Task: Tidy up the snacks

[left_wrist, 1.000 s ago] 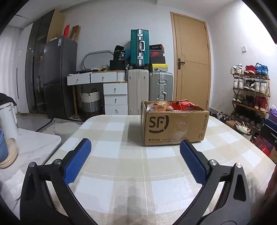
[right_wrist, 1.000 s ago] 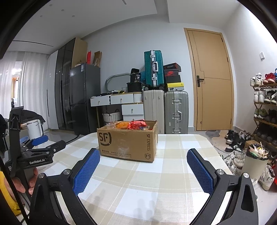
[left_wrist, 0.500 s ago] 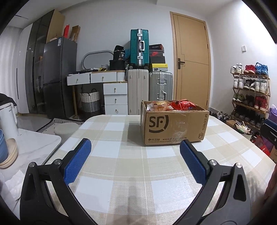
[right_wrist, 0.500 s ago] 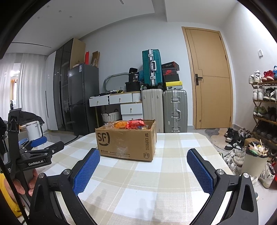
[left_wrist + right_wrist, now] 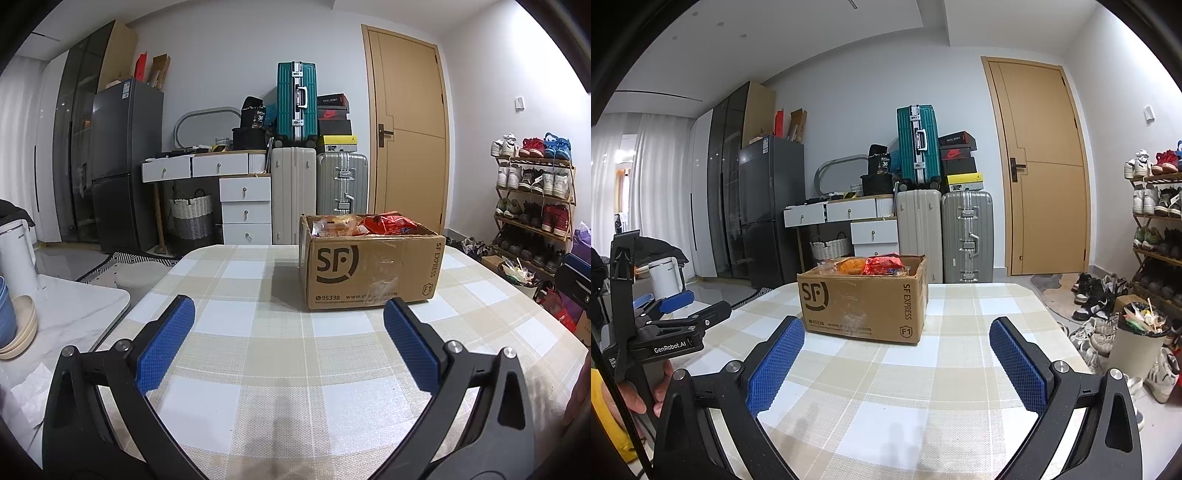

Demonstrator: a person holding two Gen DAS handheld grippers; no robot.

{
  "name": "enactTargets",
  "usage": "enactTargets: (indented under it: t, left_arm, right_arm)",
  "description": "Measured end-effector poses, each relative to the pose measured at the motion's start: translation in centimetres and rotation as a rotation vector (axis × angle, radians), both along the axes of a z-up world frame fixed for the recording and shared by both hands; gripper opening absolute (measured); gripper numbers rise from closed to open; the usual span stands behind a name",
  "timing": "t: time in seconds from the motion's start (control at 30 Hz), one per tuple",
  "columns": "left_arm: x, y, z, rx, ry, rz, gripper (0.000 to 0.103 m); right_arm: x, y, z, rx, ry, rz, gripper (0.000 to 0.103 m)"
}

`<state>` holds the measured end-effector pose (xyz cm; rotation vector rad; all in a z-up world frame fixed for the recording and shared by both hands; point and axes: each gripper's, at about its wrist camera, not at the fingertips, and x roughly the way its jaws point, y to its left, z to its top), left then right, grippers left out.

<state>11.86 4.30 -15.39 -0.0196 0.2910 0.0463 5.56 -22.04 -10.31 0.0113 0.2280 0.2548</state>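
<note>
A brown cardboard box (image 5: 369,269) printed "SF" stands on the checked table (image 5: 280,354), holding several snack packets (image 5: 384,223), orange and red. My left gripper (image 5: 288,314) hovers open over the table, short of the box, nothing between its blue pads (image 5: 164,349). In the right wrist view the same box (image 5: 862,302) sits ahead and slightly left, its snack packets (image 5: 871,264) showing above the rim. My right gripper (image 5: 897,332) is open and empty too. The left gripper (image 5: 676,317) appears at the left edge there, held by a hand (image 5: 631,391).
A white side table (image 5: 70,306) with stacked bowls (image 5: 16,325) and a kettle (image 5: 16,254) lies left. Suitcases (image 5: 295,147), drawers (image 5: 243,199) and a fridge (image 5: 122,162) line the far wall. A shoe rack (image 5: 532,199) and a bin (image 5: 1137,339) stand right.
Both views have shifted only slightly; the right gripper has drifted a little, so the box sits a touch further left in its view. Both grippers stay open.
</note>
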Motion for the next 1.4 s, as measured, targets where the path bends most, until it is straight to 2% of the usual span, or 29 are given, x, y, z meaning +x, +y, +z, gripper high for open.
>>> enactTargets:
  t: [1.4]
  left_arm:
    - [-0.9, -0.3, 0.3, 0.006, 0.005, 0.004, 0.102]
  right_arm:
    - [0.2, 0.1, -0.4, -0.003, 0.012, -0.002, 0.102]
